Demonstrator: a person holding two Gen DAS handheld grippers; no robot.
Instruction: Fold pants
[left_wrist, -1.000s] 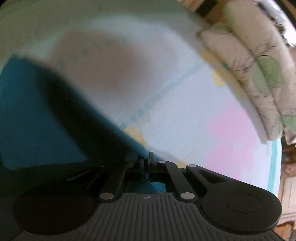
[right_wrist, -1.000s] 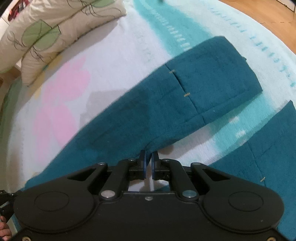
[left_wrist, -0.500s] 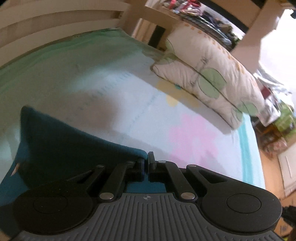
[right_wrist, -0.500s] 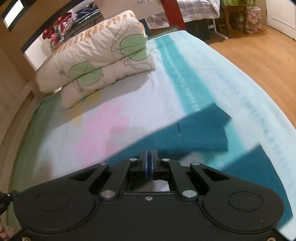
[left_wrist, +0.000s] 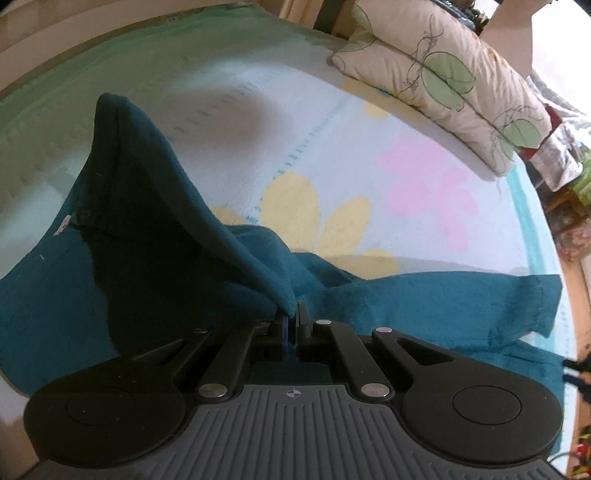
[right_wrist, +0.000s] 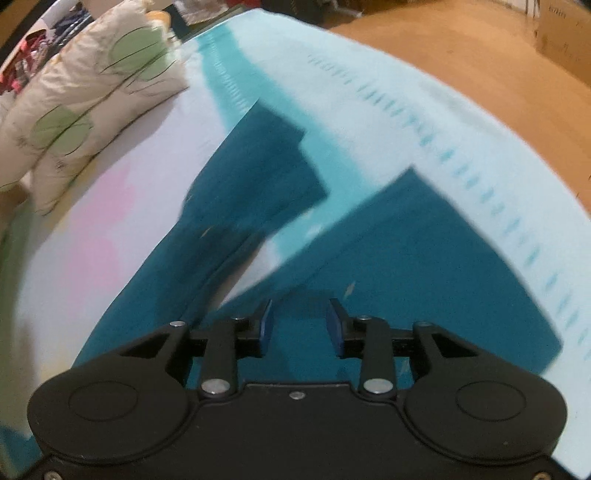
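Teal fleece pants (left_wrist: 155, 236): a soft, matte fold is being pinched in the closed left gripper (left_wrist: 292, 314), tenting ahead and leftward. Right gripper (right_wrist: 300, 325): jaws just opened, empty, both legs being spread ahead on the bedspread (right_wrist: 369, 92). Risk: fold being dragged crooked by one-sided tension

This is a bedroom in a home. A bed (left_wrist: 369, 122) fills both views, spread with a pale blanket (right_wrist: 424, 122) printed with pink and yellow flowers and teal stripes. Two leaf-patterned pillows (left_wrist: 443, 70) (one stacked on the other) lie at its head, beside a wooden bed frame (left_wrist: 40, 55). A wood floor (right_wrist: 461, 55) runs alongside, with cluttered household belongings (left_wrist: 569, 166) at the edges.
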